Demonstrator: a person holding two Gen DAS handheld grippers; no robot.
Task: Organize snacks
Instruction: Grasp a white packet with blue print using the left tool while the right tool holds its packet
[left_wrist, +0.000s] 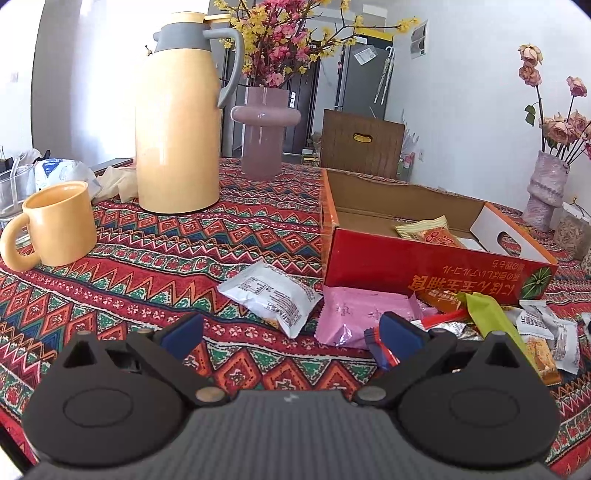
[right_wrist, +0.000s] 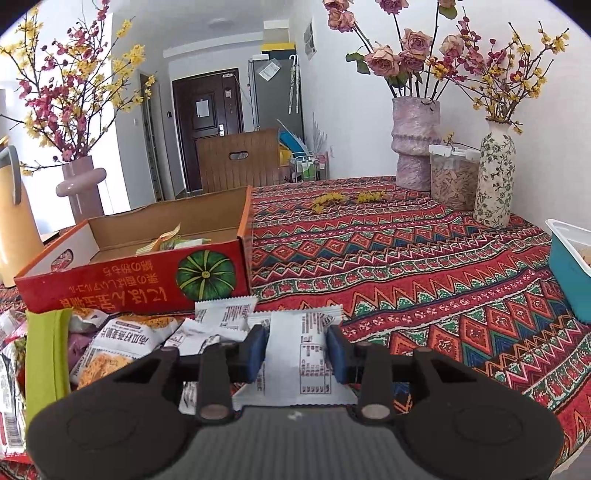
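Nearest my right wrist camera, the right gripper (right_wrist: 296, 354) has its fingers (right_wrist: 255, 350) drawn in against the two sides of a white snack packet (right_wrist: 295, 360), which stands upright between the blue pads with its printed label facing me. I read this as a firm grip on the packet. Just left of it lies the loose snack pile (right_wrist: 122, 339): white packets, a lime-green wrapper (right_wrist: 46, 354) and orange-printed ones, all resting on the patterned worktop (right_wrist: 424, 266).

On my left wrist camera, the left gripper (left_wrist: 291, 338) has its fingers spread wide with nothing between them. Its right pad (left_wrist: 400, 338) sits over a small red-and-blue wrapper (left_wrist: 380, 350); I cannot tell whether they touch. Just beyond lie a pink packet (left_wrist: 354, 314) and a white packet (left_wrist: 271, 293), flat on the cloth.

Behind the pile stands the red cardboard box (right_wrist: 140, 284), open at the top, its front wall touching the nearest packets. A few snacks (left_wrist: 430, 230) already lie inside it.

Farther back on the left are a yellow mug (left_wrist: 59, 223), a yellow thermos jug (left_wrist: 179, 122) and a pink vase (left_wrist: 264, 129) of blossoms. At the far right stand a textured vase (right_wrist: 415, 140) of roses, a lidded jar (right_wrist: 452, 177), a floral vase (right_wrist: 495, 173) and a blue tub (right_wrist: 569, 273).
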